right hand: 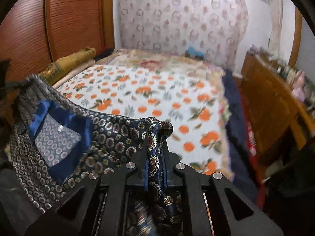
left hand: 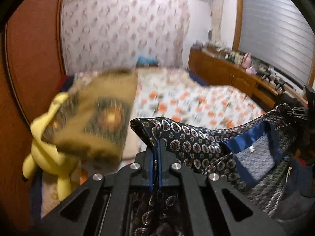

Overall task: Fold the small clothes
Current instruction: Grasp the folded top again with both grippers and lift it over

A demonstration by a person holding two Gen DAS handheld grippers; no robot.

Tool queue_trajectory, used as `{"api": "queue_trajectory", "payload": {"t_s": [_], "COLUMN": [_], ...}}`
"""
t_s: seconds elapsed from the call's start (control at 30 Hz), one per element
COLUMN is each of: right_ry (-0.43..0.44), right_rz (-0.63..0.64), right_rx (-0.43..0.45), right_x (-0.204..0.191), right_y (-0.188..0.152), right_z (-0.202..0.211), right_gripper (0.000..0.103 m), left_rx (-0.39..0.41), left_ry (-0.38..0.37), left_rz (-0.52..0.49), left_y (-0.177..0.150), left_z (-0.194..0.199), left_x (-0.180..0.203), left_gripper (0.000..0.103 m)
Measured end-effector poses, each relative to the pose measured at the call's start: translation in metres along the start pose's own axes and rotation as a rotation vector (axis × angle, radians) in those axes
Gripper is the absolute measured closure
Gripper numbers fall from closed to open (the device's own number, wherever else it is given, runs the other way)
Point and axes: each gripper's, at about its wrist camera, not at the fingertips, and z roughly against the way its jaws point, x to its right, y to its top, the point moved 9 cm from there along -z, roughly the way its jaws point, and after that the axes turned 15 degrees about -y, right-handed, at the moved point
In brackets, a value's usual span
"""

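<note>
Left wrist view: left gripper (left hand: pixel 156 147) with fingers (left hand: pixel 150 158) pinching one corner of the navy patterned garment (left hand: pixel 189 137), cloth bunched above the tips and trailing below them. Garment stretched away to the right toward the right gripper (left hand: pixel 299 112) at the frame's edge, sagging in between, blue lining and pale pocket patch (left hand: pixel 256 157) turned up. Held above the bed (left hand: pixel 196 102) with the orange-flower cover; blurred mustard pillow (left hand: pixel 94 118) and yellow knotted toy (left hand: pixel 47 147) off to the left. Right wrist view: right gripper (right hand: pixel 155 149) likewise clamped on the opposite corner of the garment (right hand: pixel 118 137), fabric folded over the tips. Cloth running left, long axis spanning the two grips, neither hand nearer than the other. Probably lifted for spreading or a first fold onto the bed (right hand: pixel 157 90) straight ahead and below; even tension between both grips likely needed to lay it flat.
</note>
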Motion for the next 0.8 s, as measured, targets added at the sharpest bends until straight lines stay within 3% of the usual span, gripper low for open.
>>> {"api": "queue_trajectory", "payload": {"t_s": [0.17, 0.3, 0.43, 0.53, 0.63, 0.67, 0.73, 0.8], "right_ry": [-0.047, -0.09, -0.178, -0.243, -0.247, -0.257, -0.253, -0.236], "right_rz": [0.007, 0.008, 0.022, -0.001, -0.023, -0.035, -0.061, -0.073], "right_rx": [0.149, 0.26, 0.291, 0.206, 0.073, 0.039, -0.026, -0.049], "right_x": [0.018, 0.041, 0.062, 0.082, 0.089, 0.092, 0.094, 0.091], "right_y": [0.06, 0.122, 0.186, 0.216, 0.209, 0.202, 0.181, 0.163], "right_z": [0.051, 0.083, 0.067, 0.006, -0.064, -0.08, -0.111, -0.125], "right_gripper": [0.097, 0.097, 0.097, 0.092, 0.074, 0.068, 0.067, 0.067], "left_rx": [0.134, 0.207, 0.22, 0.164, 0.085, 0.054, 0.026, 0.003], "left_ry": [-0.01, 0.011, 0.124, 0.178, 0.137, 0.118, 0.13, 0.116], "left_rz": [-0.045, -0.054, -0.092, -0.067, -0.04, -0.025, -0.026, -0.021], "left_y": [0.056, 0.111, 0.17, 0.183, 0.17, 0.161, 0.142, 0.127], "left_z": [0.036, 0.043, 0.015, -0.023, -0.063, -0.073, -0.082, -0.085], "left_x": [0.021, 0.012, -0.016, -0.045, -0.063, -0.069, -0.074, -0.071], "left_gripper": [0.103, 0.103, 0.103, 0.1, 0.095, 0.09, 0.063, 0.053]}}
